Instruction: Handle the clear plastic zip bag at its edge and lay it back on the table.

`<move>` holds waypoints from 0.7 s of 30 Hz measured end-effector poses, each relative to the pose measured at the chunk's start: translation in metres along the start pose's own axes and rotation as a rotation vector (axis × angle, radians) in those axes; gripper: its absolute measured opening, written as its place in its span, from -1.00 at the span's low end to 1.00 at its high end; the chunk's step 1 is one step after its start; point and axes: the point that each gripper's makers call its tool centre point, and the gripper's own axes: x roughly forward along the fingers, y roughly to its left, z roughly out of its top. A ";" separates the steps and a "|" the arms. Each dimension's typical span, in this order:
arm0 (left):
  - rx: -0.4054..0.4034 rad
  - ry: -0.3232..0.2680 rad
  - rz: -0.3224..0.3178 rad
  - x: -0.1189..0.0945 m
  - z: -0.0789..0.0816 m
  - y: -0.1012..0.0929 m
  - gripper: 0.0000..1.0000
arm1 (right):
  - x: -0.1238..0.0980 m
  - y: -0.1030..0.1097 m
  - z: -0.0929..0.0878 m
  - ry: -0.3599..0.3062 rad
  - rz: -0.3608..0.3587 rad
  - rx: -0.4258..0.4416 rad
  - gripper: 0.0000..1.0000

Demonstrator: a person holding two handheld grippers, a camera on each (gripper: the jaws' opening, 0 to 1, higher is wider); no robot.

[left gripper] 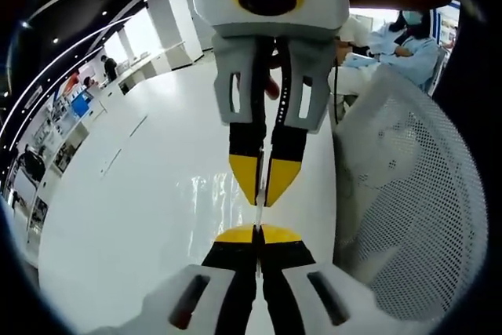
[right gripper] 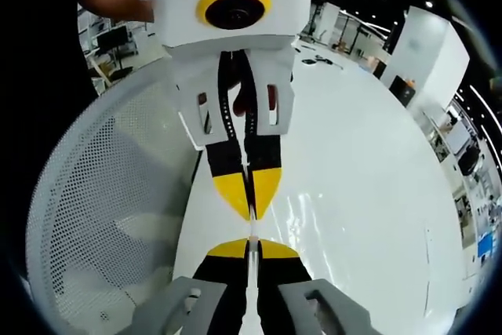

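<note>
The clear plastic zip bag (left gripper: 257, 216) shows edge-on as a thin strip stretched between two yellow-tipped grippers that face each other above the white table (left gripper: 141, 194). In the left gripper view, my left gripper (left gripper: 256, 233) rises from the bottom, shut on the bag's near edge. My right gripper (left gripper: 263, 194) comes down from the top, shut on the opposite edge. In the right gripper view, the right gripper (right gripper: 252, 245) pinches the bag (right gripper: 252, 229) from below and the left gripper (right gripper: 251, 208) from above. Faint glare on the clear film spreads beside the tips.
A white perforated mesh chair back or basket (left gripper: 408, 194) stands close beside the table (right gripper: 369, 178), and is seen again as mesh (right gripper: 102, 209) in the right gripper view. Seated people (left gripper: 400, 37) are behind it. Shelves and desks (left gripper: 70, 100) line the far side of the room.
</note>
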 end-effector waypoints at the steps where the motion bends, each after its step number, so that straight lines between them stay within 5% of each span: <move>1: -0.004 -0.001 -0.002 0.000 -0.001 0.001 -1.00 | -0.001 0.000 -0.001 -0.001 0.004 0.011 -1.00; 21: -0.025 0.011 -0.019 0.000 -0.008 0.000 -1.00 | -0.006 0.000 -0.023 0.032 -0.008 0.027 -1.00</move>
